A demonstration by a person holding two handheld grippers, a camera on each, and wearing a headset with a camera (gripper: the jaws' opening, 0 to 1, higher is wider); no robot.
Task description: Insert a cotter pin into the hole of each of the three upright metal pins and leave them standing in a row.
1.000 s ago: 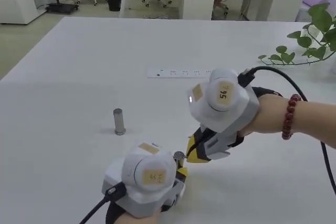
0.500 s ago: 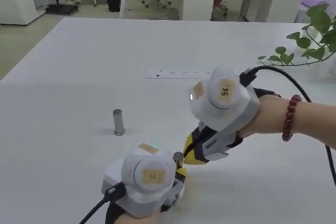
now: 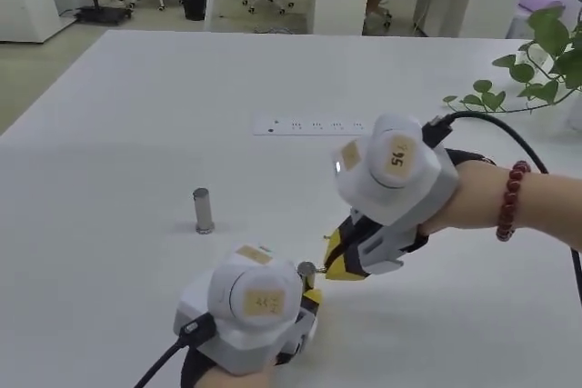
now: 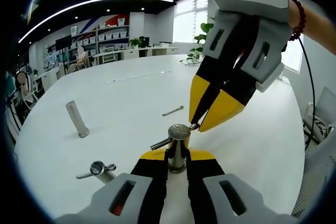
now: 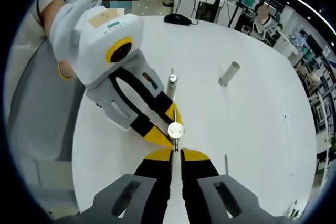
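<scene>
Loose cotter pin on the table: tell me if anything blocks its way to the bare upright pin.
Nothing visible does. Bare tabletop lies between the loose cotter pin and the bare upright pin. Off that line, left gripper and right gripper meet at another pin.

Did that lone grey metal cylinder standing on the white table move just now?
No. The upright grey metal cylinder keeps the same spot relative to the white power strip behind it.

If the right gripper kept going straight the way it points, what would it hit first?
Most likely the upright metal pin clamped in the left gripper. It stands just ahead of the right gripper, though the gap is unclear.
</scene>
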